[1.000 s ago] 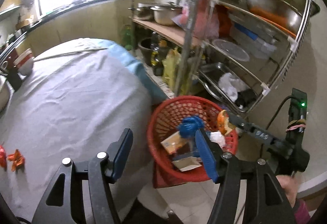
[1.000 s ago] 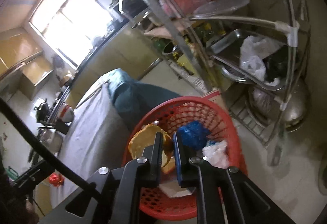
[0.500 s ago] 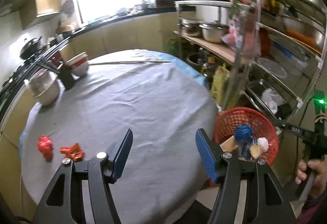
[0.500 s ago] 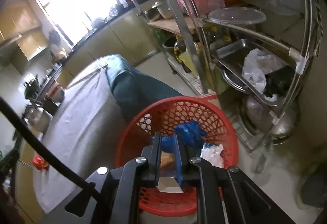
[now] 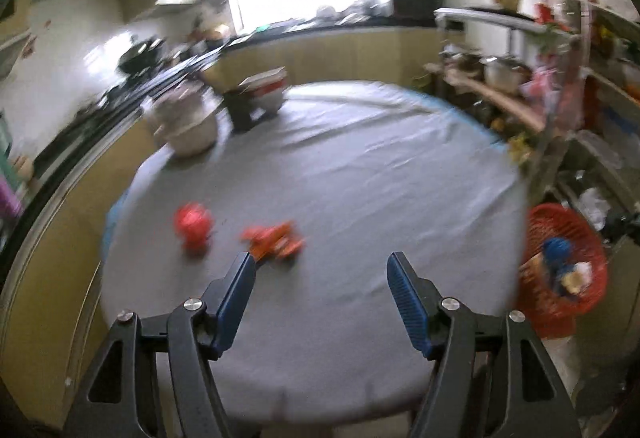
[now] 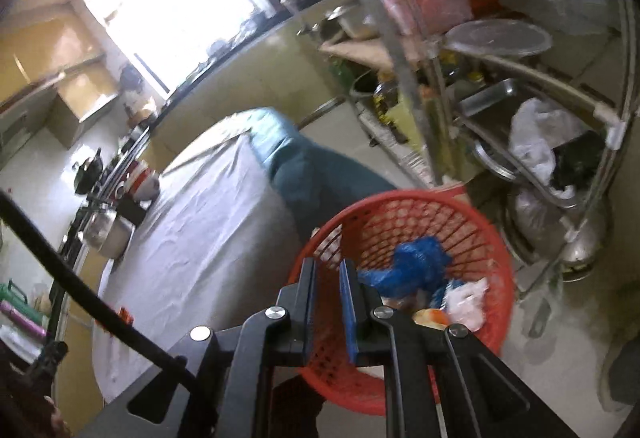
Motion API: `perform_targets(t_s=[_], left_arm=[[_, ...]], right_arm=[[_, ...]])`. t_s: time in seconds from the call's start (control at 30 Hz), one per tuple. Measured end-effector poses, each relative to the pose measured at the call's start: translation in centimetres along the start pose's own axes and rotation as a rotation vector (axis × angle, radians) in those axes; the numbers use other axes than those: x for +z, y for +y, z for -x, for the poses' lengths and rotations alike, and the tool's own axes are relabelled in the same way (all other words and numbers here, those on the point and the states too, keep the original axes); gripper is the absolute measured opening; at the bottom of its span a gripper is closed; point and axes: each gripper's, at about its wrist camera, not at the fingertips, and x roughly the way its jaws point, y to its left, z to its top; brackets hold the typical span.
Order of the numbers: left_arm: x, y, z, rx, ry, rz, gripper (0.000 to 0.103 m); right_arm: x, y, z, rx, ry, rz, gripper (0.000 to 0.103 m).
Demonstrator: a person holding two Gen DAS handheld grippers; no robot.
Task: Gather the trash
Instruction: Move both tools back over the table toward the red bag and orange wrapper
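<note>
Left gripper [image 5: 320,270] open, jaws just opened wider, nothing between them. Orange wrapper scrap [image 5: 276,240] lies flat on counter [image 5: 360,178], long axis roughly left-right, red crumpled ball [image 5: 193,225] beside it. Both look light, soft, crushable; pinch wrapper across middle. Right gripper [image 6: 326,278] nearly closed, empty, over red basket [image 6: 492,238].

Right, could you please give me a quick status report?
Left gripper open, empty, jaws just widened; right gripper shut over red basket. Red ball and orange wrapper on table. Path clear.
</note>
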Motion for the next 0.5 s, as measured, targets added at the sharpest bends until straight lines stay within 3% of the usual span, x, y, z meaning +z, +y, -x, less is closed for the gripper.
perform_targets(t_s=[0.2, 0.5], left_arm=[[-2.3, 7.7, -0.8, 0.129, 0.039, 0.142, 0.069], [-3.4, 13.8, 0.6, 0.155, 0.005, 0.295, 0.070]], right_arm=[[-1.0, 3.6, -1.5, 0.054, 0.047, 0.069, 0.015], [-3.1, 11.3, -1.8, 0.161, 0.075, 0.247, 0.015]])
